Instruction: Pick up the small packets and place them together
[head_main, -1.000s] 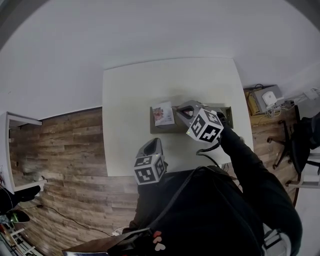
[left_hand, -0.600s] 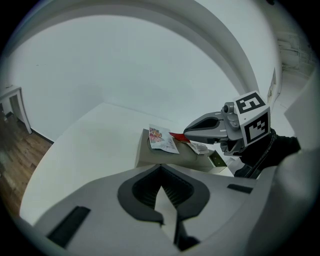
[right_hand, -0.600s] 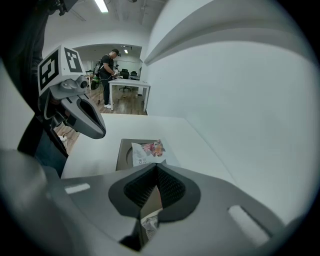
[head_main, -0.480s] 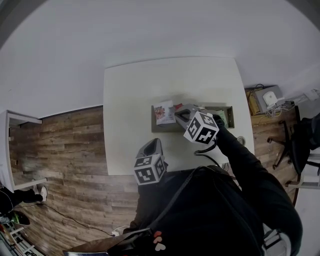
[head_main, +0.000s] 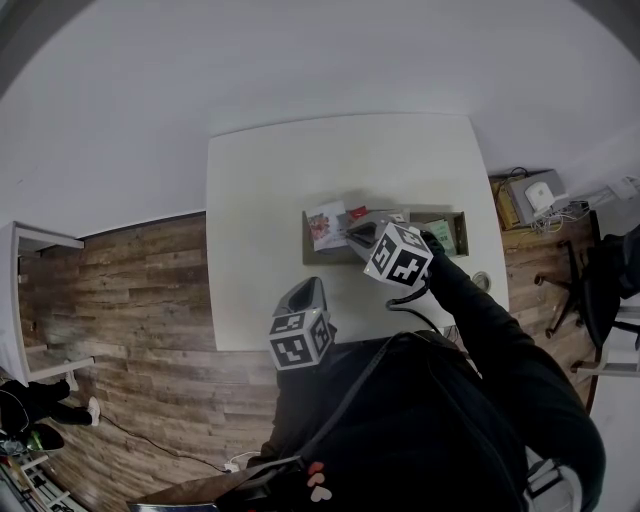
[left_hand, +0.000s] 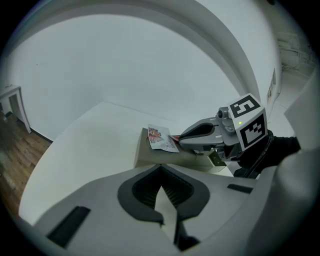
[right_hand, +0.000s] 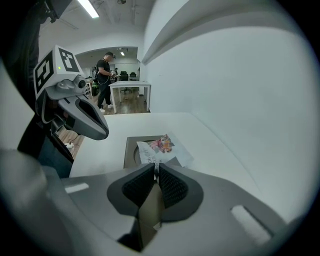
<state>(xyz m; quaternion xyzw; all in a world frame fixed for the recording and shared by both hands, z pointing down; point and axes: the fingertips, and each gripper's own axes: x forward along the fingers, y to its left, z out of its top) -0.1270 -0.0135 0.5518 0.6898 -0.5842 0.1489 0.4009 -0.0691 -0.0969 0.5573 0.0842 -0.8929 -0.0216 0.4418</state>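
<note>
The right gripper (right_hand: 156, 167) points steeply down into the tray (head_main: 330, 258) on the table (head_main: 260, 200). Its jaws have just been opening and now stand a crack apart, with the near edge of a small packet (right_hand: 159, 146) loose in the slit. That packet lies straight ahead at the tray's left end, its long axis running away from the jaws, so backing straight out should clear it. The left gripper (left_hand: 160, 172), closed and empty, hangs well apart near the table's front edge.
</note>
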